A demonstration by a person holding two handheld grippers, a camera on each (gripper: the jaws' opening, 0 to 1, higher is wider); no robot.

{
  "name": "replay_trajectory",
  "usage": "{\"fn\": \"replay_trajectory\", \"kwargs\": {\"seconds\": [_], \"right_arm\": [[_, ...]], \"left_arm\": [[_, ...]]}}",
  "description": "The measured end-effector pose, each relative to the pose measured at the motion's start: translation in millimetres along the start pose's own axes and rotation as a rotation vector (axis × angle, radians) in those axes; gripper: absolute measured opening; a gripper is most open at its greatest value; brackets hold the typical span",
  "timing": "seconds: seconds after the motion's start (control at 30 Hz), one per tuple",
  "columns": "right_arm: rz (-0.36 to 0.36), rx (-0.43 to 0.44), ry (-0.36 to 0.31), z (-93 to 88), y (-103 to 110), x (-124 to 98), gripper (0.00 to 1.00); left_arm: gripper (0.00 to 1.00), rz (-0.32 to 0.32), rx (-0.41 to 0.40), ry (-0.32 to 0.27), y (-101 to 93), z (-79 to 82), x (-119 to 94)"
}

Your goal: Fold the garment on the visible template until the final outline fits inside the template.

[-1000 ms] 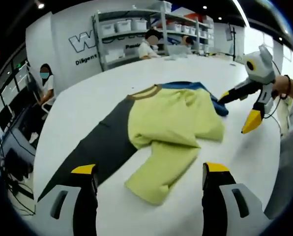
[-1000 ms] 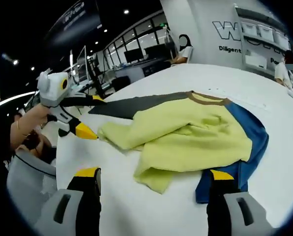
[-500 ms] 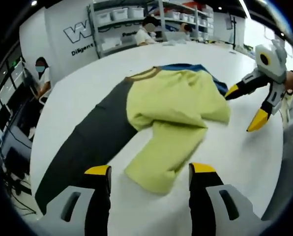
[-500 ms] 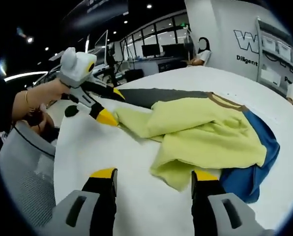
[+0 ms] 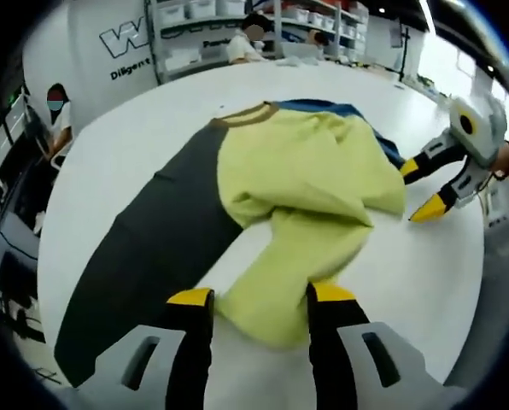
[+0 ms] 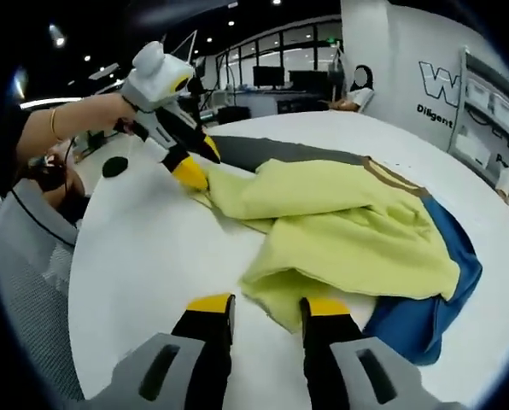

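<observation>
One garment (image 5: 306, 179), yellow-green, blue and dark grey, crumpled on one white table (image 5: 152, 120). Two grippers: left gripper (image 5: 259, 297) part open, jaws straddling sleeve end; right gripper (image 6: 260, 305) part open, straddling hem.

Between the left gripper (image 5: 260, 299) fingers: end of the yellow sleeve (image 5: 299, 260), filling the narrow gap.
Ahead of the left fingers: rumpled yellow and blue garment (image 5: 310, 171), blocking a straight pass.
Left of the left fingers: flat dark template (image 5: 152, 248), low, nothing raised.
Right of the left fingers: bare white table (image 5: 408, 273), open up to the right gripper (image 5: 421, 190).
Between the right gripper fingers: yellow hem edge (image 6: 272, 295).
Left of the right fingers: bare tabletop, open up to the left gripper.
</observation>
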State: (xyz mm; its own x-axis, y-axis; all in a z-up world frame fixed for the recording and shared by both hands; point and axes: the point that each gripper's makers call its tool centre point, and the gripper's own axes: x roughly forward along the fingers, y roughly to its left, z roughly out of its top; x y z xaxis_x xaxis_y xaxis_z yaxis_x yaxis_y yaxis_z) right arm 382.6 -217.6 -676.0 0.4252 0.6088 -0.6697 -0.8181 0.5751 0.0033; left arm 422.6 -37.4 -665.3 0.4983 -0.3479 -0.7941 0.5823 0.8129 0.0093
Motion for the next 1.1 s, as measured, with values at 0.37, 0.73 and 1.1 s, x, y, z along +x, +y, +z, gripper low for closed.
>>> {"fn": "replay_trajectory", "kwargs": {"seconds": [0.37, 0.73, 1.1], "right_arm": [[-0.044, -0.103, 0.004, -1.7, -3.9, 0.0, 0.06], [-0.026, 0.027, -0.009, 2.3, -3.1, -10.4, 0.0], [-0.016, 0.115, -0.04, 10.6, -1.9, -47.3, 0.0]], "left_arm": [[0.3, -0.032, 0.003, 0.022, -6.0, -2.8, 3.5], [0.09, -0.032, -0.034, 0.007, -12.4, -3.3, -3.0], [0.05, -0.012, -0.12, -0.046, -20.7, -0.5, -33.7]]}}
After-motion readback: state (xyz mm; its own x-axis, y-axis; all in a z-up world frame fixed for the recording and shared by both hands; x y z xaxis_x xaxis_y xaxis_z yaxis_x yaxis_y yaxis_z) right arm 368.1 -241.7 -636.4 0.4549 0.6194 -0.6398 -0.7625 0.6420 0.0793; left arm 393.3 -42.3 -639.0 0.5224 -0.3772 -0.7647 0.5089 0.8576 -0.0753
